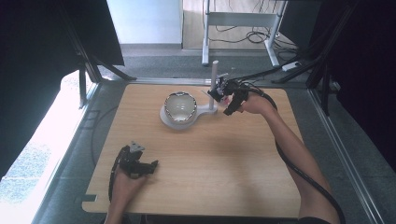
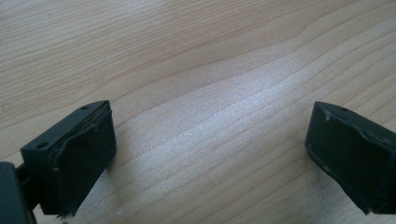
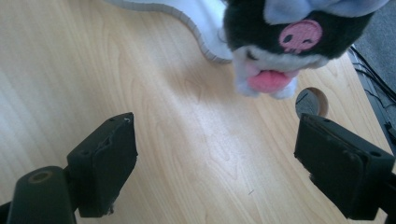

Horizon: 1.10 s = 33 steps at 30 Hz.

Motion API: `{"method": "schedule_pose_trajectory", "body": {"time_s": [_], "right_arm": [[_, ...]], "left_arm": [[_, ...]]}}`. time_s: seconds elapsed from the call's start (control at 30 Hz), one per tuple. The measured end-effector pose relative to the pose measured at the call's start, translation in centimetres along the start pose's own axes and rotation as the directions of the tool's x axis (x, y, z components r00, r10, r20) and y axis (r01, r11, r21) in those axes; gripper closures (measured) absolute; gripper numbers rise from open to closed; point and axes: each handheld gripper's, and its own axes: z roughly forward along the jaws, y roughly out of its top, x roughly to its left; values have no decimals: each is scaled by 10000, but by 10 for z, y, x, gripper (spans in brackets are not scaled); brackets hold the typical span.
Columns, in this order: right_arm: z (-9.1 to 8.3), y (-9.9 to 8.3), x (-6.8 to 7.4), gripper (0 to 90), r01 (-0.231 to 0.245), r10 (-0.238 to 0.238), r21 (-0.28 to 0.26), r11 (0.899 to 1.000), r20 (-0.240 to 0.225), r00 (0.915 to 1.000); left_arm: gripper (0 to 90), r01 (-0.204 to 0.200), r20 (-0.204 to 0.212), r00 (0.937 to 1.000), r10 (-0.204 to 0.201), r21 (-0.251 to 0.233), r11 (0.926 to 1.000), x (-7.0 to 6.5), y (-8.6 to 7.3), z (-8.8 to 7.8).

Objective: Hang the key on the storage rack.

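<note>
Desk (image 1: 201, 172): bare wood, with a stand at its far middle; a round cable hole (image 3: 312, 101) sits near one edge, past the right fingers.

Stand (image 1: 180, 122): white base flat on the desk, a thin white post (image 1: 215, 79) rising from its right end; a shiny bowl-like dome (image 1: 180, 105) rests on the wider round part, likely seated there so it cannot slide.

Plush (image 3: 299, 35): a small dark toy with a pink skull mark and pink tongue, hanging above the desk just beyond the right fingers, beside the stand's base edge; what holds it up is cut off at the top, so I cannot tell whether it hangs from the post.

Right gripper (image 3: 215, 158): reached out to the post at the far side; its fingers stand wide apart with nothing between them, aimed below the plush, probably lined up to take it.

Left gripper (image 2: 210, 149): resting low at the near left of the desk, well apart from the stand; fingers wide apart, empty, plain wood between them; it seems parked out of the way.
</note>
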Motion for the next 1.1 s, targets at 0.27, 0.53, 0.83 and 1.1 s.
{"method": "schedule_pose_trajectory", "body": {"time_s": [0.27, 0.53, 0.83, 1.1], "right_arm": [[-9, -9, 8, 133, 153, -153, -196, 9997, -41, 9999], [-20, -24, 14, 133, 156, -158, -378, 9992, -45, 9999], [-30, -43, 23, 131, 159, -162, -489, 9987, -65, 9998], [-37, -60, 30, 131, 99, -100, -498, 9987, -17, 9999]], "left_arm": [[19, -1, 0, 10000, 1, 0, 10000, 0, 0, 0], [19, -2, -6, 10000, 2, -3, 10000, 0, 0, 0], [18, -6, -6, 10000, 6, -6, 10000, 0, 0, 0], [18, -3, -6, 10000, 3, -4, 10000, 0, 0, 0]]}}
